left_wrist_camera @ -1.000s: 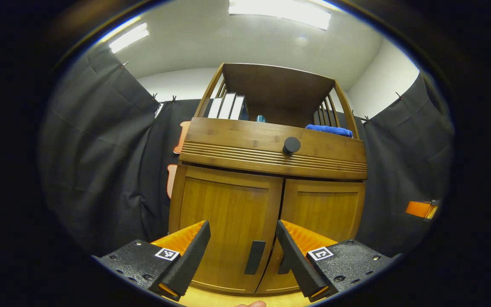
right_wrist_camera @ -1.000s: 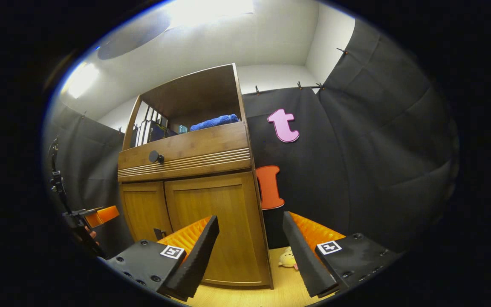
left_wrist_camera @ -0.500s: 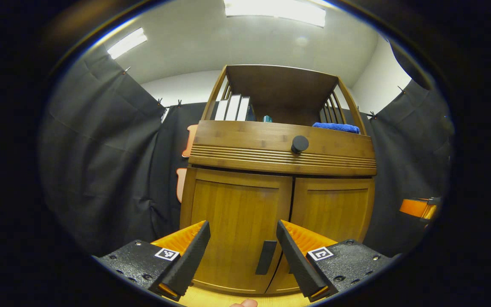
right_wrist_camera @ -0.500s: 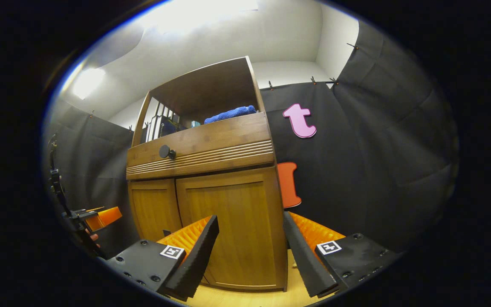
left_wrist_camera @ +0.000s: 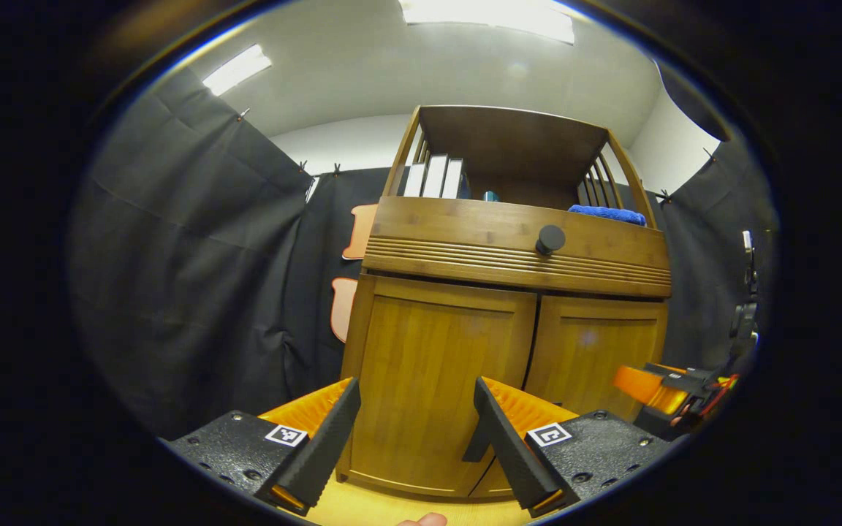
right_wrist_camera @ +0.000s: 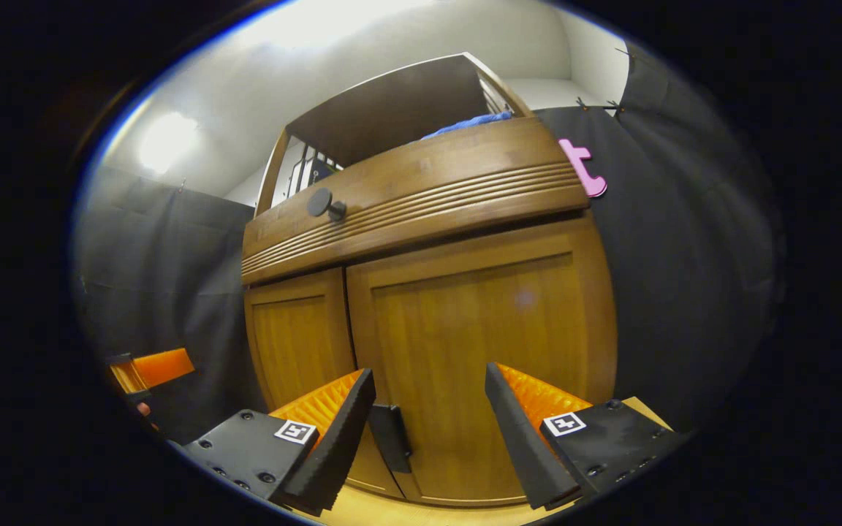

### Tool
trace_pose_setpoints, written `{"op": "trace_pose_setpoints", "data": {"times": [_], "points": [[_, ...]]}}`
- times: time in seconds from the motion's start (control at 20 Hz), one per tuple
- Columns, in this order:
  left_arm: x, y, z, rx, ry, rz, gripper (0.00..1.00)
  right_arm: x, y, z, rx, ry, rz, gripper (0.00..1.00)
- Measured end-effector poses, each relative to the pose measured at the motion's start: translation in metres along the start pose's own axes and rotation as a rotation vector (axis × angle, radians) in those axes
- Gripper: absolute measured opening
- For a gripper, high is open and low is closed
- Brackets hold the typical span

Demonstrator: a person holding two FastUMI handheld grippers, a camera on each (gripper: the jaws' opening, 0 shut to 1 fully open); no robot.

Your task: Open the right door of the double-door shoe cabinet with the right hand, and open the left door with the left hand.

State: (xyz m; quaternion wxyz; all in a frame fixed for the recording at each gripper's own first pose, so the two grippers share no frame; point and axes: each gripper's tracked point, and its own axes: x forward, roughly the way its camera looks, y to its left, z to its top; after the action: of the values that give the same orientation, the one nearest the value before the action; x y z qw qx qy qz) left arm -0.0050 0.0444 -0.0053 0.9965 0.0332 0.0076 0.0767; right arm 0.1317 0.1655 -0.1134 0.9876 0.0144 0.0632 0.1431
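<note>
Bamboo-toned cabinet: the shoe cabinet [right_wrist_camera: 421,241] stands on a pale floor against the black booth cloth, both lower doors closed and flush, so neither half of the task is done.
Right door: the right door [right_wrist_camera: 487,351] faces the right gripper view from near; its dark handle [right_wrist_camera: 392,437] sits low by the centre seam.
Right gripper: the right gripper [right_wrist_camera: 428,431] has its jaws wide apart, holding nothing, the handle just inside the left finger; probably lined up to close on it, though contact cannot be told from here.
Left door: the left door [left_wrist_camera: 435,380] is shut; its handle [left_wrist_camera: 475,442] is mostly hidden behind a finger.
Left gripper: the left gripper [left_wrist_camera: 414,438] is spread wide and empty, farther back, likely waiting its turn.
Other view of right gripper: it appears at the right edge of the left gripper view, by the right door.
Next need: a firm pinch on the right handle, then a pull along the hinge arc.
</note>
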Motion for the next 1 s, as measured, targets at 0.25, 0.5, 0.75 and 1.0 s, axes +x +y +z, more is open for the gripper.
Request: {"op": "trace_pose_setpoints", "data": {"times": [0.25,0.5,0.75,1.0], "points": [[-0.005,0.013,-0.001,0.024,0.004,0.045,0.92,0.034,0.027,-0.056,0.012,0.085,0.039,0.97],[0.004,0.003,-0.005,0.038,0.024,0.013,0.92,0.045,0.022,-0.082,-0.046,0.107,-0.007,1.0],[0.015,-0.013,-0.01,0.037,0.022,-0.031,0.92,0.056,0.015,-0.102,-0.031,0.147,-0.066,1.0],[0.01,-0.028,-0.017,-0.038,0.029,-0.118,0.92,0.058,0.01,-0.117,-0.072,0.151,-0.144,0.8]]}}
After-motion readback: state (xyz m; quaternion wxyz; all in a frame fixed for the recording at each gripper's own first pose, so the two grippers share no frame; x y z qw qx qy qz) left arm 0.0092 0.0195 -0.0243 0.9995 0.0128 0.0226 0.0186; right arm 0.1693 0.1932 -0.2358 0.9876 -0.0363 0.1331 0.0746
